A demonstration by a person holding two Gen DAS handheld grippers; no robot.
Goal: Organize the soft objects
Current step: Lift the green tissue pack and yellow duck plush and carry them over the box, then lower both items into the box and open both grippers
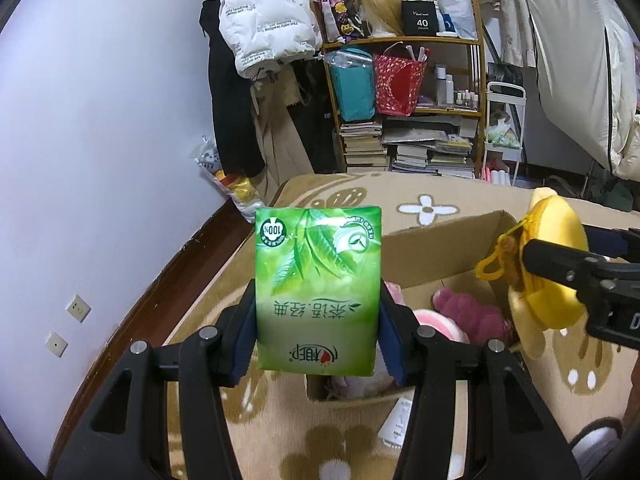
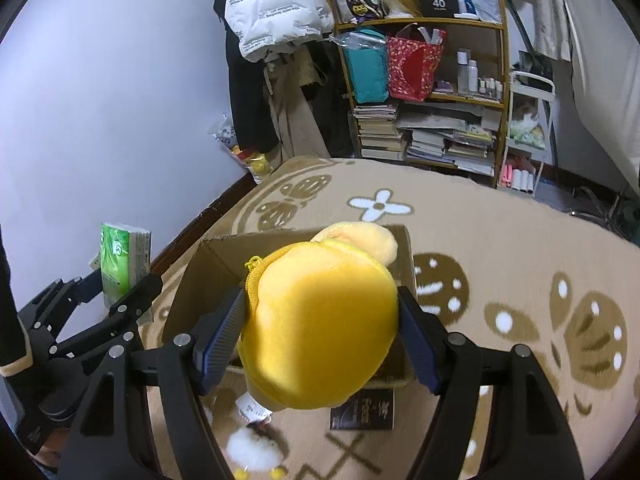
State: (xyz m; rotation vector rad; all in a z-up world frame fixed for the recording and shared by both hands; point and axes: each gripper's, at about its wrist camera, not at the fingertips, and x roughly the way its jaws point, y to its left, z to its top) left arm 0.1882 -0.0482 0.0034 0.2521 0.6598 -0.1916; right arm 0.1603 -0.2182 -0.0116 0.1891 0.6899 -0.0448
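- I see a bedroom floor covered by a beige rug (image 2: 500,240) with brown and white flower shapes; a lavender wall runs along its left edge and a cluttered bookshelf (image 1: 408,100) stands beyond its far edge, with a white puffer jacket (image 1: 260,20) hanging just to the shelf's left
- An open cardboard box (image 1: 444,248) sits on the rug; inside it, in the left wrist view, lie a pink plush (image 1: 468,312) and a paler pink-and-white soft thing (image 1: 436,324) beside it
- My left gripper (image 1: 318,316) is clamped on the green tissue pack (image 1: 318,288); its blue pads press the pack's two sides, and the pack stands upright over the box's near-left corner, its print upside down to me
- My right gripper (image 2: 322,334) is squeezed onto the yellow plush pouch (image 2: 324,320); a zipper runs along its left edge, and it hangs over the box's open top
- On the rug by the box's near edge lie a dark booklet (image 2: 362,410) and a white fluffy toy (image 2: 252,452)
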